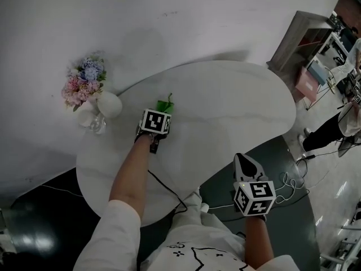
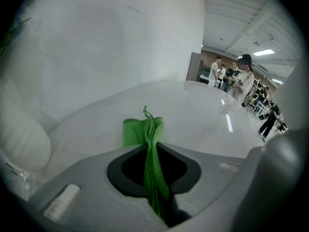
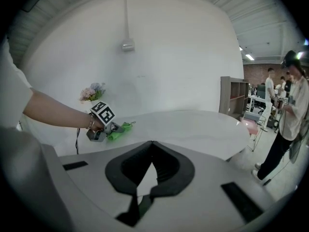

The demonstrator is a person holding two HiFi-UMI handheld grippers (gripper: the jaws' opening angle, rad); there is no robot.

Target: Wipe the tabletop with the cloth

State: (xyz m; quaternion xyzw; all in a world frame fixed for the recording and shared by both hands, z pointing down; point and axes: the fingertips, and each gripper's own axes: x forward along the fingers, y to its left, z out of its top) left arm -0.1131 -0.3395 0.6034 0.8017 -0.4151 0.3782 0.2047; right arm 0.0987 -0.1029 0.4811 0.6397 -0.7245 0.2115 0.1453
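Observation:
A green cloth [image 1: 166,104] lies bunched on the white oval tabletop [image 1: 225,100], left of its middle. My left gripper [image 1: 162,112] is shut on the near end of this cloth and presses it against the table. In the left gripper view the cloth [image 2: 144,130] runs as a folded strip between the closed jaws of the left gripper [image 2: 153,146] and spreads out beyond them. My right gripper [image 1: 241,158] hangs off the table's near right edge, above the dark floor, shut with nothing in it. The right gripper view shows the left gripper [image 3: 102,124] and the cloth [image 3: 120,128] across the table.
A white vase [image 1: 107,104] with pink and blue flowers [image 1: 84,81] stands at the table's left edge, close to the left gripper. A cable [image 1: 169,189] trails from the left arm. A grey cabinet [image 1: 299,38] and people [image 3: 289,110] are at the right.

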